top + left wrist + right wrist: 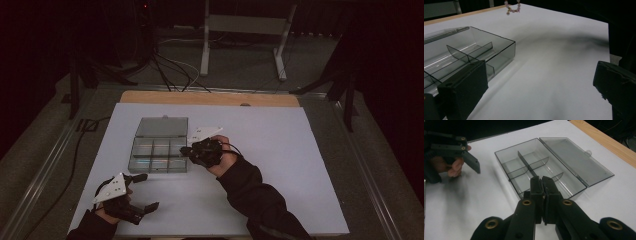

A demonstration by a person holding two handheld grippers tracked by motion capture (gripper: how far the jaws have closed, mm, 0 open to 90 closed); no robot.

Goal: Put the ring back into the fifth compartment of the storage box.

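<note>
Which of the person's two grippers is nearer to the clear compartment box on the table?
Right. The right gripper, jaws shut, sits at the edge of the clear compartment box. The left gripper, jaws open, is farther off, toward the person's side of the table.

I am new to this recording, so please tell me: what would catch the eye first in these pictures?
First, the clear compartment box in the middle of the white table, its lid lying open flat behind it. The right gripper sits shut at the box's right edge, while the left gripper waits open near the table's front left.

Person: dark long sleeve (250, 187). Left gripper (142, 191) and right gripper (186, 149): black bodies, brass-coloured rivets, black padded jaws, grey triangular plate (111, 188) with small holes
</note>
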